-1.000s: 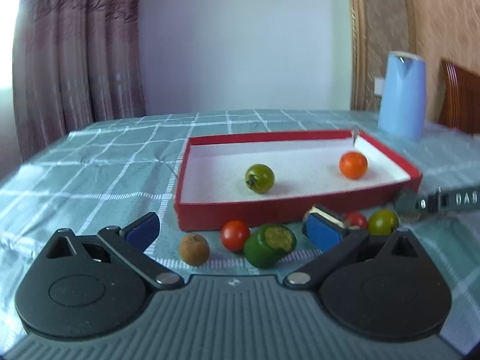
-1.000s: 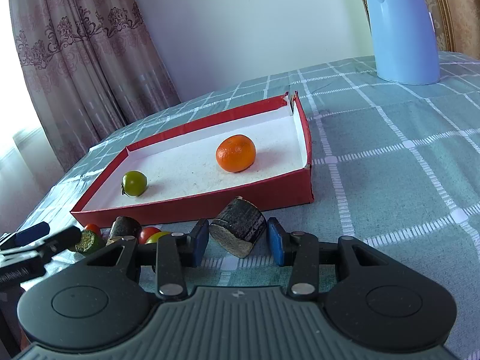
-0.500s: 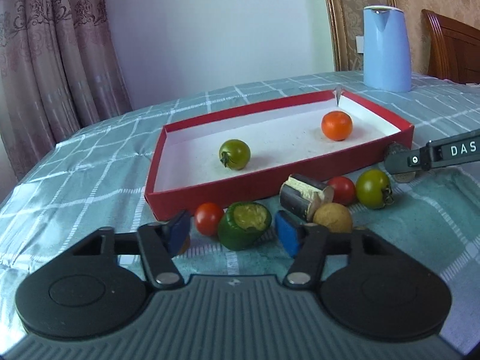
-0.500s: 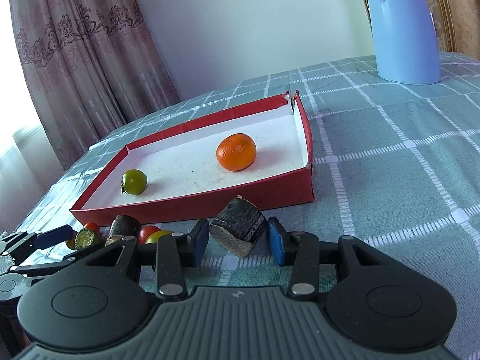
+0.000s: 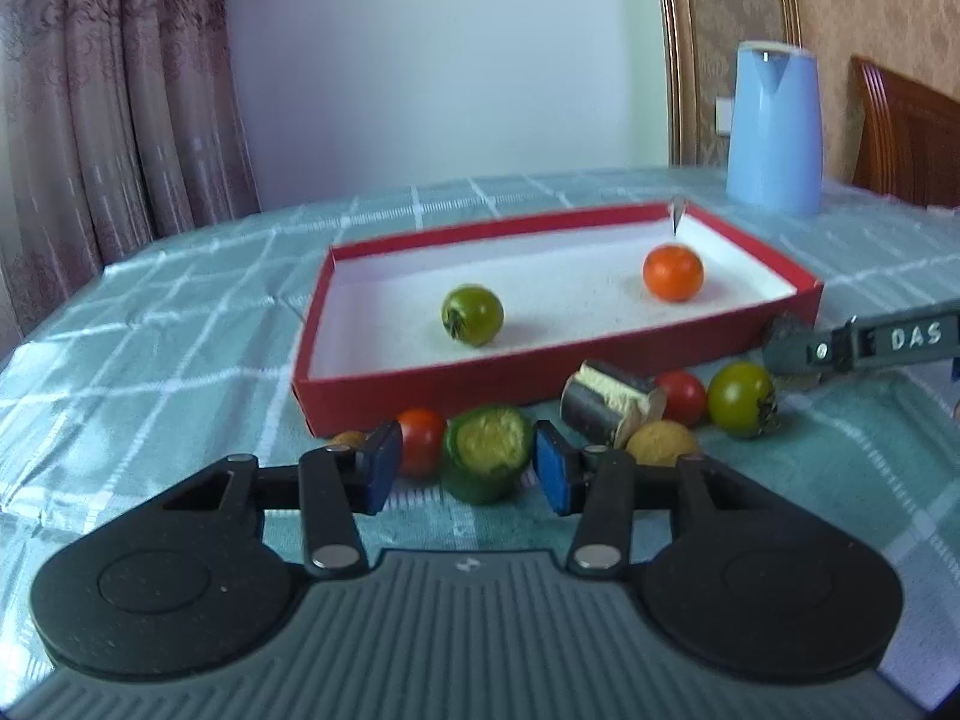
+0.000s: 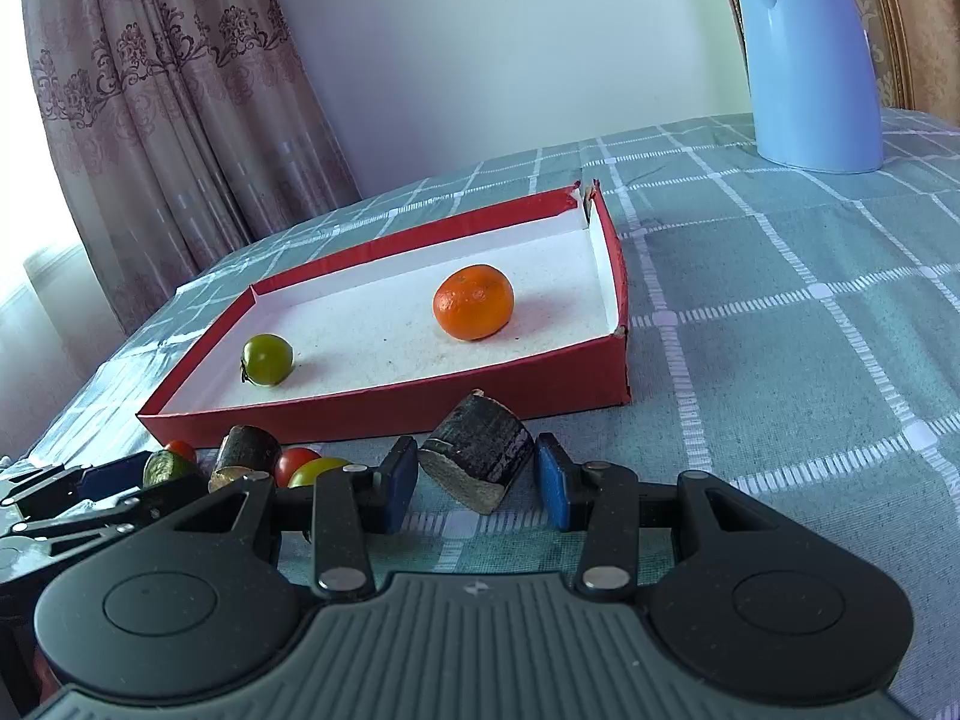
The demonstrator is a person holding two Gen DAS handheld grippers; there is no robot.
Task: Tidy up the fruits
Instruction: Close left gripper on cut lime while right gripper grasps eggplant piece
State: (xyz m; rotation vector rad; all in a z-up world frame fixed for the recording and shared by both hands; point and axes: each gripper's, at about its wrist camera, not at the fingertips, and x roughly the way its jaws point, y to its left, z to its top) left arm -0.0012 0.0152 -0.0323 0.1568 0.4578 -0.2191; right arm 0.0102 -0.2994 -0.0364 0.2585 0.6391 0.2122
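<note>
Left gripper (image 5: 468,468): jaws just closing around green cut-faced fruit chunk (image 5: 489,459), pads not visibly pressing; centre it, then lift into red shallow tray (image 5: 480,381).

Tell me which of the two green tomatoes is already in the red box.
The green tomato on the white floor of the red box, left of the orange. The other green tomato lies on the tablecloth outside the front wall.

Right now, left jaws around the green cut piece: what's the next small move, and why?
Probably close the left gripper further. Its jaws have just been closing with the green cut piece between them, but a gap shows beside the left pad, so it likely isn't gripped yet.
</note>
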